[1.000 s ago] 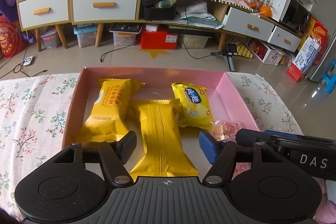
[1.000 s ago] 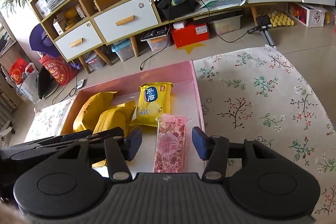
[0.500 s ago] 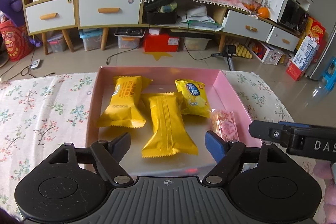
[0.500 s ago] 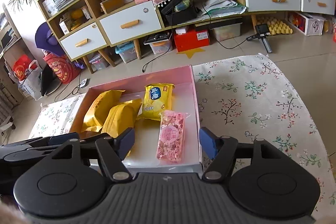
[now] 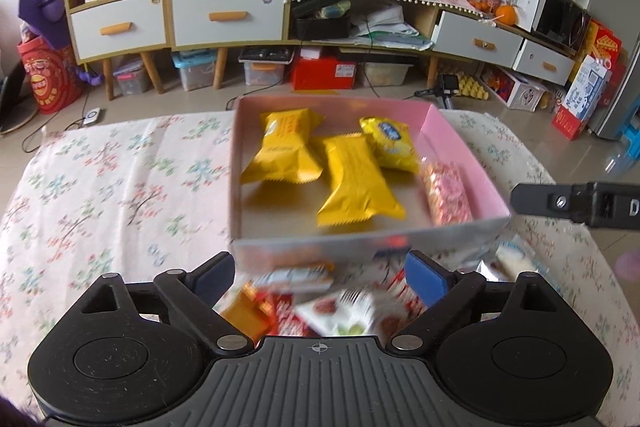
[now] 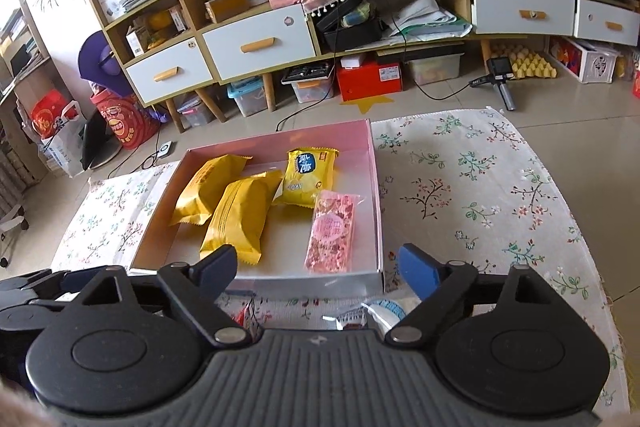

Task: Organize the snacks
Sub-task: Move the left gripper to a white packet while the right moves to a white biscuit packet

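A pink box [image 5: 460, 143] [image 6: 374, 187] on the floral cloth holds two long yellow packets [image 5: 354, 179] [image 6: 240, 215], a yellow chip bag [image 5: 390, 143] [image 6: 310, 175] and a pink candy packet [image 5: 446, 193] [image 6: 332, 227]. My left gripper [image 5: 320, 273] is open and empty, above loose snack packets [image 5: 328, 311] in front of the box. My right gripper [image 6: 318, 267] is open and empty at the box's near edge; it shows at the right in the left wrist view [image 5: 576, 203].
More loose packets [image 6: 372, 311] lie under the right gripper. The floral cloth [image 6: 480, 187] spreads right of the box and left of it [image 5: 120, 187]. Cabinets [image 5: 224, 15] and floor clutter stand behind the table.
Both grippers have pulled back and up from the box, jaws opened wider. The pink candy packet now lies in the box. Loose packets in front of the box have come into view.
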Motion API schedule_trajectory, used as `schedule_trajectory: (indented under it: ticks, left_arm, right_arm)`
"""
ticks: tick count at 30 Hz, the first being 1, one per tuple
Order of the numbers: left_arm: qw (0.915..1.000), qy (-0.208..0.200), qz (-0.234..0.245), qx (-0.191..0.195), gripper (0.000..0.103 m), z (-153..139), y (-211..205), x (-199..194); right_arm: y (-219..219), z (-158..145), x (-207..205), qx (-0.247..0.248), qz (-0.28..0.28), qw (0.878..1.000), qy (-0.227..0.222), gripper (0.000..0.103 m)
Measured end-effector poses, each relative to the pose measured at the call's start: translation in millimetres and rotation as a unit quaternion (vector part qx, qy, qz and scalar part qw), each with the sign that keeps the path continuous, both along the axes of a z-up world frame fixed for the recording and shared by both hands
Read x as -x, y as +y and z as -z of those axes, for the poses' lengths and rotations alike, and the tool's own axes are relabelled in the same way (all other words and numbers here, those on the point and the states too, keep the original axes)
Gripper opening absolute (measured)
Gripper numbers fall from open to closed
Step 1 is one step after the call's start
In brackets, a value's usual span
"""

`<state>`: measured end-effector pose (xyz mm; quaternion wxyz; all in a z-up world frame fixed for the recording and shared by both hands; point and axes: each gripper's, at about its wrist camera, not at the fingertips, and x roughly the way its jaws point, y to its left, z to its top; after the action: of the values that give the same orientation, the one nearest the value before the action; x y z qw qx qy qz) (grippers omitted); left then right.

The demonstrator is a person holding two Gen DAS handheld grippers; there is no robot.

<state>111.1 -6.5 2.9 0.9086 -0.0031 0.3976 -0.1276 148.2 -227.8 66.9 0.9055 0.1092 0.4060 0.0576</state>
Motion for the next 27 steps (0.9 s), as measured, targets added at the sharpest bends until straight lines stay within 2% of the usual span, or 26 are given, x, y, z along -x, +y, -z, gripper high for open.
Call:
schedule_trajectory:
  ticks: [7, 15, 20, 27]
  left_arm:
    - [0.9996, 0.015, -0.023, 0.002, 0.096, 9, 20, 22]
    - [0.9986, 0.038, -0.032, 0.016, 0.096, 30, 43, 43]
    - [0.9994, 0.025, 0.0, 0.023, 0.096, 39, 50, 62]
    - [0.9978, -0.023, 0.053, 0.034, 0.095, 42, 54, 84]
  right_arm:
    - [7, 5, 17, 0.007, -0.02, 1.0, -0.005, 0.098]
    - [21, 20, 41, 0.028, -0.061, 0.998, 0.0, 0.1]
    - [29, 25, 57, 0.041, -0.096, 0.994, -0.011, 0.101]
    - [39, 33, 71, 0.042, -0.136, 0.989, -0.025, 0.101]
